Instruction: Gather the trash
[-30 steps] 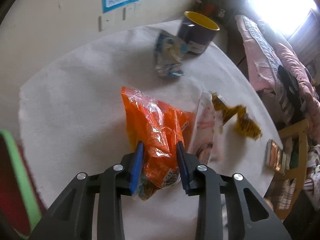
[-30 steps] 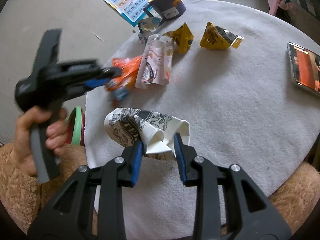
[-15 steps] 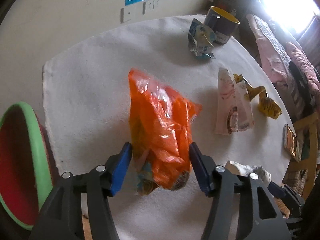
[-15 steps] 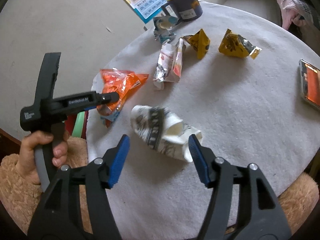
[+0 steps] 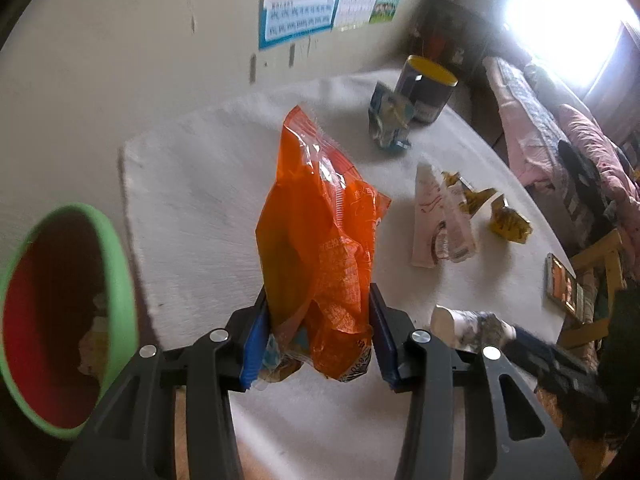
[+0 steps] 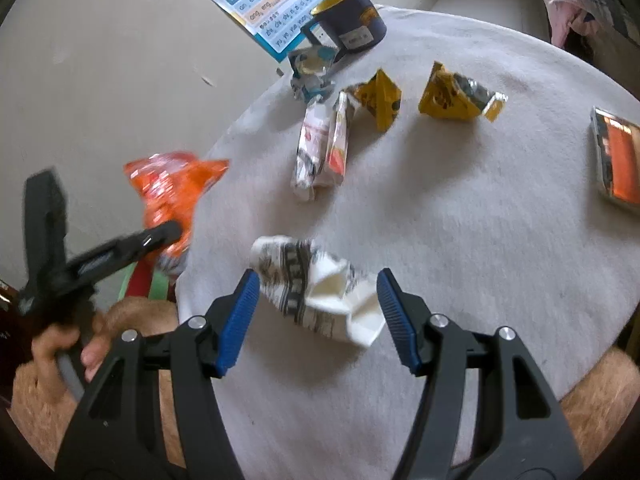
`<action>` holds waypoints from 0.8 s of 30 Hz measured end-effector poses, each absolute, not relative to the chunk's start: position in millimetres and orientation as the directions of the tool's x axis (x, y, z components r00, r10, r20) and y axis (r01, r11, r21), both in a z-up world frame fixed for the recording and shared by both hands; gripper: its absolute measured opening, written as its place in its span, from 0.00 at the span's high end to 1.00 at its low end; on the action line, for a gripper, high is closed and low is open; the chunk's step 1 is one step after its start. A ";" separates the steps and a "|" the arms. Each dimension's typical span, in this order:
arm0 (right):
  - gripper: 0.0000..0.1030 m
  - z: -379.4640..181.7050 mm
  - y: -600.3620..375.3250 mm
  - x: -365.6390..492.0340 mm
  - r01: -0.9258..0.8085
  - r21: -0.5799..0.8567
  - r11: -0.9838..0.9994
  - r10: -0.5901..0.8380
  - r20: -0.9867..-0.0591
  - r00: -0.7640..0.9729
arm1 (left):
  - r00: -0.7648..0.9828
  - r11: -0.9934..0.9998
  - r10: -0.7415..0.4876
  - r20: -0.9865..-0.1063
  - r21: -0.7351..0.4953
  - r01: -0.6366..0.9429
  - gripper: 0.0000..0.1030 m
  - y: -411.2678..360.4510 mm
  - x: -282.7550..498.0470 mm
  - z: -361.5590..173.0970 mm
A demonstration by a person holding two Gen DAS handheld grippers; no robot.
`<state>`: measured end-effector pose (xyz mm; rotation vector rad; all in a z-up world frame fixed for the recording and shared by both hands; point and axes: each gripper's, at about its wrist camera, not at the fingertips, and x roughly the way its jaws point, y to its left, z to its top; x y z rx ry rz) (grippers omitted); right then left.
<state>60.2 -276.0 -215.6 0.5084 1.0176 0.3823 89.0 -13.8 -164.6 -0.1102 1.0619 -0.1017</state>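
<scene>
Orange plastic is filling the middle of the left wrist view: the orange snack bag is sitting between the blue pads of the left gripper, whose jaws are closing and pressing on its lower end, so I am reading it as gripped. Its top is leaning away over the white tablecloth, and the green-rimmed bin is standing to the left, beside the table edge. To do this step well, I am judging that I should be keeping the squeeze firm on the slippery film and bringing the bag fully over the bin's red mouth before letting go, since a loose pinch could be dropping it onto the floor. From the right wrist view, the right gripper is standing with its jaws spread wide, and the crumpled paper cup is lying on the cloth between the 2 pads without either pad pressing it; I am judging it released or not yet taken. Farther off, the pale wrappers, 2 yellow packets and the dark mug are waiting.
</scene>
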 end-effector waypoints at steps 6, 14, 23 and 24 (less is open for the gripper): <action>0.36 -209.1 -269.7 78.2 -0.116 0.514 0.850 0.502 -0.723 0.475 | 0.530 0.990 -0.119 -0.839 -0.143 -0.005 0.58 6.6 64.4 -141.5; 0.52 -226.7 -252.0 86.6 -0.142 0.482 0.864 0.498 -0.782 0.376 | 0.566 0.984 -0.104 -0.818 -0.169 -0.064 0.57 33.9 50.7 -126.9; 0.77 -209.1 -227.6 75.0 -0.222 0.403 0.888 0.460 -0.797 0.391 | 0.596 0.980 -0.100 -0.797 -0.181 -0.078 0.57 42.1 39.7 -117.4; 0.77 -206.7 -225.9 72.1 -0.224 0.395 0.891 0.454 -0.797 0.399 | 0.597 0.979 -0.100 -0.796 -0.185 -0.082 0.57 42.8 39.9 -116.9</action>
